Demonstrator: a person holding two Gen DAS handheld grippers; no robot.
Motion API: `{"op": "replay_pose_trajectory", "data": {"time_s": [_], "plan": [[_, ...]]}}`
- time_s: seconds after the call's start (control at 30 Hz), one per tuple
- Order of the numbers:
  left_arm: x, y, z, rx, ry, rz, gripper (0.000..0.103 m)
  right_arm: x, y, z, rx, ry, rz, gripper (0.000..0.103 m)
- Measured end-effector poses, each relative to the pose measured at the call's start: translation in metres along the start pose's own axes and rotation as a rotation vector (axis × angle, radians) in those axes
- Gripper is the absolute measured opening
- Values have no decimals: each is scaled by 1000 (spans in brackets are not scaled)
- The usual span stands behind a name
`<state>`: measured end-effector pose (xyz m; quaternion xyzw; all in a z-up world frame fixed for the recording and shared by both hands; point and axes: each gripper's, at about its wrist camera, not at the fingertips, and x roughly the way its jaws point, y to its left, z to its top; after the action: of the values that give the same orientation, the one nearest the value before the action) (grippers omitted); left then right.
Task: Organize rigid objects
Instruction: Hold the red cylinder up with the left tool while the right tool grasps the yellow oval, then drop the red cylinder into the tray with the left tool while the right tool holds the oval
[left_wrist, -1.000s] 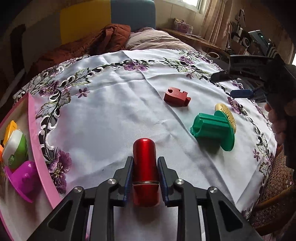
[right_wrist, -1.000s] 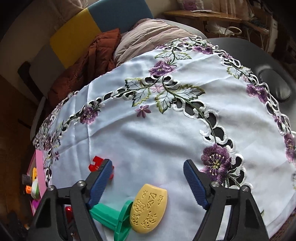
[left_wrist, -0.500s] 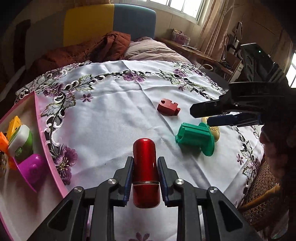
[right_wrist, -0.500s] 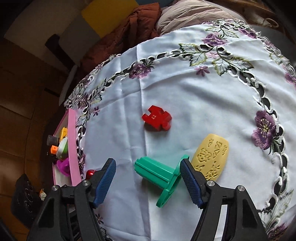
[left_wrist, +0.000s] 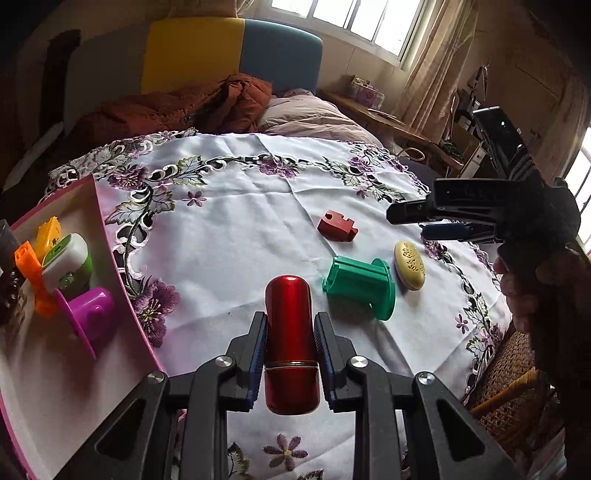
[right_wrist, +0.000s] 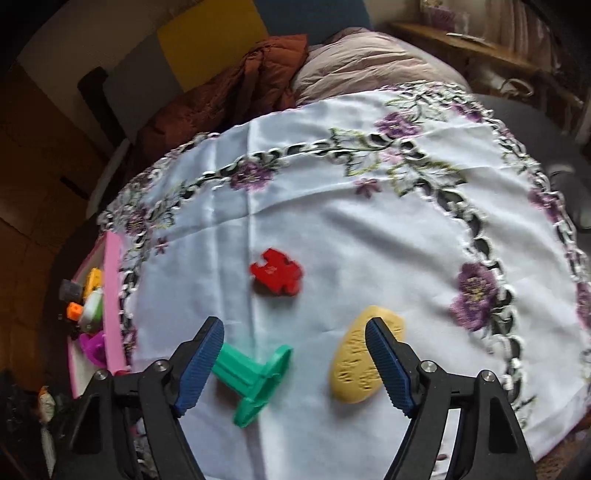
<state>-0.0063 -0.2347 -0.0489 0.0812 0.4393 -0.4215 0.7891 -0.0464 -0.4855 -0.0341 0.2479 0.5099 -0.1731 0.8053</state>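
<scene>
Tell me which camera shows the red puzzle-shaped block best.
The right wrist view: it looks down on the red puzzle-shaped block, showing its notched outline, though slightly blurred. The left wrist view shows it sharper but low and side-on, further away.

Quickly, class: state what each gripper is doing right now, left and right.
Left gripper: closed on the red cylinder.
Right gripper: open, holding nothing, above the green spool and yellow oval piece.

One red cylinder (left_wrist: 291, 343), one red puzzle-shaped piece (left_wrist: 337, 226), one green spool (left_wrist: 360, 286) and one yellow oval piece (left_wrist: 409, 264) show over the tablecloth (left_wrist: 236, 229). One pink tray (left_wrist: 110, 236) holds one purple cup (left_wrist: 90, 308), one orange piece (left_wrist: 31, 266), one yellow piece (left_wrist: 48, 230) and one white-and-green item (left_wrist: 68, 260).
</scene>
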Motion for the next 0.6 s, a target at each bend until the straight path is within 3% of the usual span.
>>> {"op": "replay_pose_trajectory", "data": {"time_s": [0.17,0.3,0.33,0.37,0.43,0.6], "plan": [[-3,-2,-1,-6,-10,-15,25,15,-22,-3,-12,49,-138,82],[-7,-2,-2,-9,-17,-19,25,39,-30,-10,7,88,-173,81],[-9,-2,-2,-11,-20,-19,25,43,-30,-11,9,93,-180,75],[-10,-1,-2,-13,-23,-18,25,48,-31,-12,2,101,-183,57],[-12,0,-2,-16,-25,-19,25,49,-26,-14,-52,84,-237,45],[-15,-1,-2,-24,-32,-21,25,51,-24,-15,-86,85,-245,45]]}}
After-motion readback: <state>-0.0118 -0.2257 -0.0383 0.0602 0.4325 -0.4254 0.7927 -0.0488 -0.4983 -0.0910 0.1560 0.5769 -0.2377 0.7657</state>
